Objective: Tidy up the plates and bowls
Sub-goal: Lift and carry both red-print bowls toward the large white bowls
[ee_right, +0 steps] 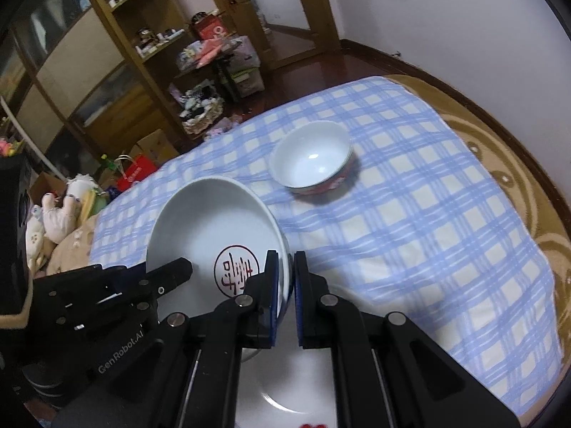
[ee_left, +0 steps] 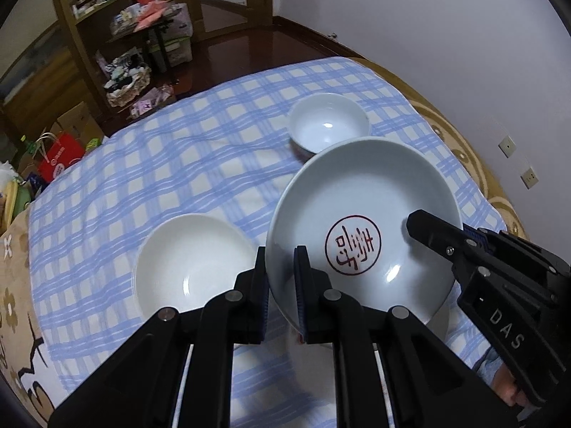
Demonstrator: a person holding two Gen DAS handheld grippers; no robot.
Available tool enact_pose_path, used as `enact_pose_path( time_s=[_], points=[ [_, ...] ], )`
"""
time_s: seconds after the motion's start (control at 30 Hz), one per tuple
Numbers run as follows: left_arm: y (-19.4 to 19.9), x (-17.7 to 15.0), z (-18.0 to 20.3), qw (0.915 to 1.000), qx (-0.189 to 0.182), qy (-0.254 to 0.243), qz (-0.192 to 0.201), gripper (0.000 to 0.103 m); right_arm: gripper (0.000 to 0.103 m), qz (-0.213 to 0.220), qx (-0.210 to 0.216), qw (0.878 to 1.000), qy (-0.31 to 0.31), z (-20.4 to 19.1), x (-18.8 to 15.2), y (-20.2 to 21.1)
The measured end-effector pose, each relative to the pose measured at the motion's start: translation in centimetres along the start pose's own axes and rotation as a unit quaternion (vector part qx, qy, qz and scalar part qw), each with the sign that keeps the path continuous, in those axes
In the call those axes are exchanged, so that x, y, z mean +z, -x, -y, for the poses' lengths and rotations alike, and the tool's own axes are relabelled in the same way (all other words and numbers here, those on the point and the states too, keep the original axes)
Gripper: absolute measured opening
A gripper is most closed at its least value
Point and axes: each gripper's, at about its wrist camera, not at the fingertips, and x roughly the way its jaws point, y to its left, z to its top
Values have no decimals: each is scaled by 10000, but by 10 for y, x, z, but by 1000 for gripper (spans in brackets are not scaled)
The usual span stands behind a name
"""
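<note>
Both grippers pinch the stamped plate [ee_left: 360, 228] by opposite rims, the left gripper [ee_left: 281, 289] and right gripper [ee_right: 285, 296] nearly closed on it. It hangs tilted (clear of the cloth); the plain shallow plate [ee_left: 189, 267] lies just left of the left fingers, the likelier stacking spot.

Both wrist cameras look steeply down, close, sharing the stamped plate [ee_left: 364, 228] and checked cloth [ee_right: 410, 214].

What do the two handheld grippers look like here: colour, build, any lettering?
Both are matte black plastic with linkage arms and silver round pivot pins. The fingers carry blue ribbed pads. The right gripper bears white "DAS" lettering; the left gripper reads "GenRobot.AI". No cables show. A beige-edged dark sleeve appears behind the left gripper.
</note>
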Motion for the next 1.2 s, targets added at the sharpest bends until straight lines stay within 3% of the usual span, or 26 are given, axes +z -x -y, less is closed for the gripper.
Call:
enact_pose_path(
  time_s=[0.53, 1.2],
  points=[
    [31, -31, -74, 9987, 241, 414, 188, 14, 9, 94, 422, 9970, 647, -80, -10, -9],
    [6, -55, -111, 9973, 55, 690, 231, 14, 10, -55, 402, 9938, 1032, -108, -23, -40]
  ],
)
